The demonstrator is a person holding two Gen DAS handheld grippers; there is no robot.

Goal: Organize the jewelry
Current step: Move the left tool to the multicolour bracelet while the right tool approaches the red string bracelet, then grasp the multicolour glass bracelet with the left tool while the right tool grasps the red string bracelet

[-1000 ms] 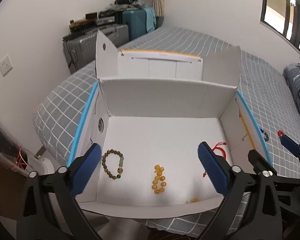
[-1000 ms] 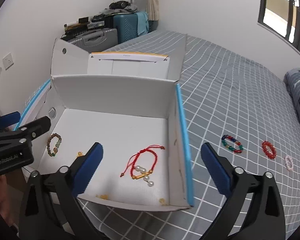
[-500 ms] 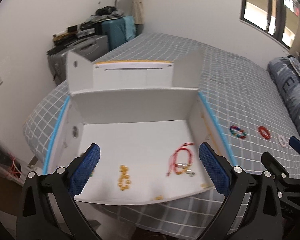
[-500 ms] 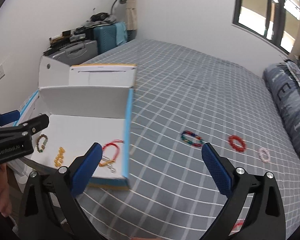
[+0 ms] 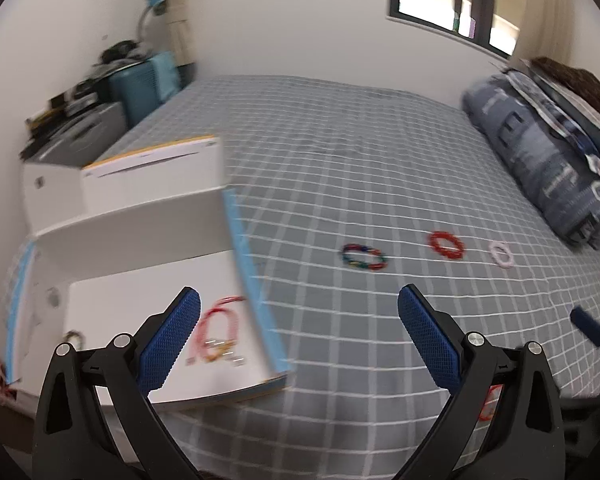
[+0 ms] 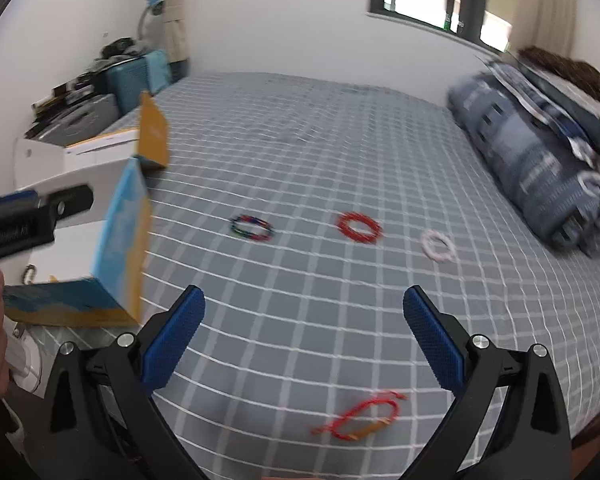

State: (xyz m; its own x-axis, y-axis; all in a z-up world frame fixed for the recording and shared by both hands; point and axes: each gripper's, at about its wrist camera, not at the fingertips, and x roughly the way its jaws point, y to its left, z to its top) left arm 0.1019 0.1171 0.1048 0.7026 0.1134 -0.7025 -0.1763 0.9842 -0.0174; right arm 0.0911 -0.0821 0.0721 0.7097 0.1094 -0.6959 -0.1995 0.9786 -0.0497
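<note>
1. Box (image 5: 148, 264) now sits left of both grippers; a second ago it filled both views. Both have swung right, toward the loose pieces on the bed (image 6: 300, 160).
2. Left gripper (image 5: 300, 340): jaws wide, empty. Red cord bracelet (image 5: 216, 332) in box, just ahead of its left finger.
3. Right gripper (image 6: 304, 340): jaws wide, empty. A red string bracelet (image 6: 360, 416) has newly come into view between its fingers, close in.
4. Farther ahead, in a row: multicolour bracelet (image 6: 252, 229), red bracelet (image 6: 359, 227), pink bracelet (image 6: 438, 245).
5. Likely next: right gripper picks up a piece.
</note>
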